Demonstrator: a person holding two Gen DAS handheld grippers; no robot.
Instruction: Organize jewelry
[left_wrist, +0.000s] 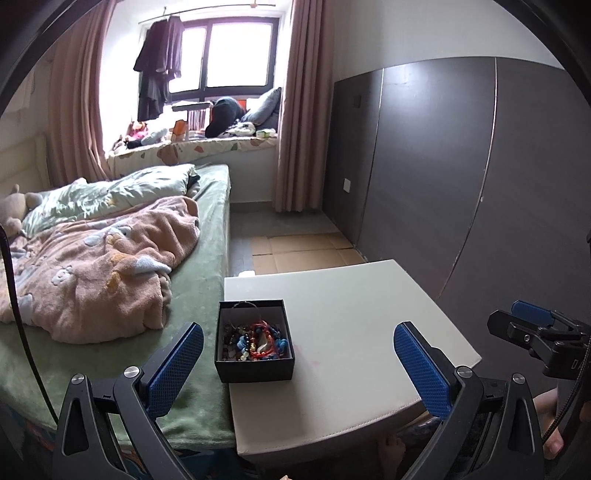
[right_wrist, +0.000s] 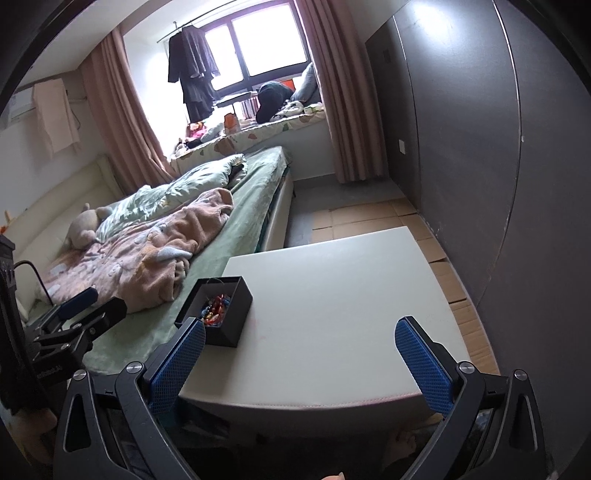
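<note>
A small black box (left_wrist: 255, 339) stands open on the left edge of the white table (left_wrist: 351, 332), filled with a tangle of beaded bracelets and red cords (left_wrist: 255, 341). My left gripper (left_wrist: 299, 365) hovers just in front of it, open and empty, the box sitting between its blue pads. In the right wrist view the same black box (right_wrist: 218, 312) lies to the left, just beyond the left pad of my right gripper (right_wrist: 301, 363), which is open and empty above the table's (right_wrist: 332, 295) near edge. The right gripper (left_wrist: 532, 325) shows at the left view's right edge.
A bed (left_wrist: 110, 258) with a pink blanket and green sheet runs along the table's left side. Dark wardrobe doors (left_wrist: 461, 166) close off the right. Cardboard sheets (left_wrist: 295, 251) cover the floor beyond the table. A person's bare foot (left_wrist: 391, 450) shows under the table's near edge.
</note>
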